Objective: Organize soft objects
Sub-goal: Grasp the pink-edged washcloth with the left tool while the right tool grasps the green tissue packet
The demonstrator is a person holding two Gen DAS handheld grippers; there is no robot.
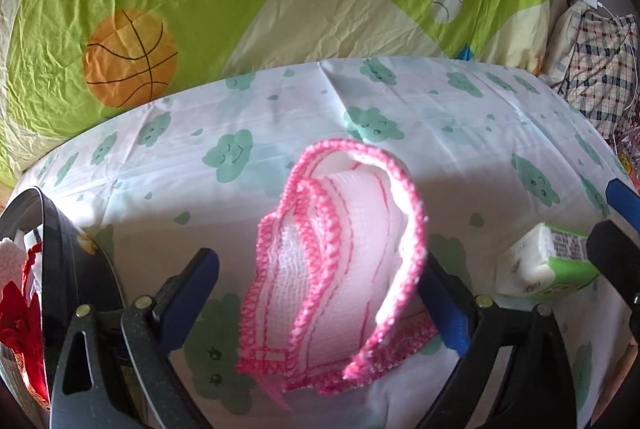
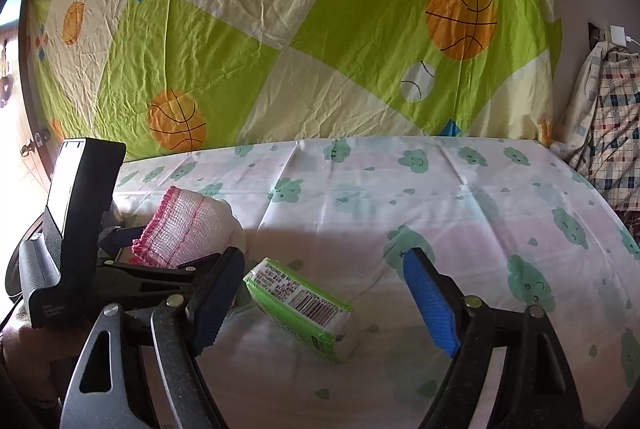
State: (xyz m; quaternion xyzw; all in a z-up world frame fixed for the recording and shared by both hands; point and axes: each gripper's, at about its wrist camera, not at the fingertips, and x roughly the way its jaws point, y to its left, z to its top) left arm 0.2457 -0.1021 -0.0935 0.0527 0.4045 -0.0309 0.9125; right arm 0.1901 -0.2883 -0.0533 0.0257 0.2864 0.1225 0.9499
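Dark bin (image 1: 60,249), far left: red and white soft items already inside. Left gripper (image 1: 320,289): fingers apart, pink-edged mesh cloth (image 1: 340,269) slack between them, apparently unstowed. Right gripper (image 2: 324,301): fingers wide apart, empty; green tissue pack (image 2: 304,309) still on table.

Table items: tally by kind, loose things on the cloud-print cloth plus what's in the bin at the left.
Pink-edged white mesh cloth, between the left gripper's fingers: 1
Green-wrapped tissue pack lying on the cloth, ahead of the open right gripper: 1
Red fabric item in the black bin: 1
Total: 3
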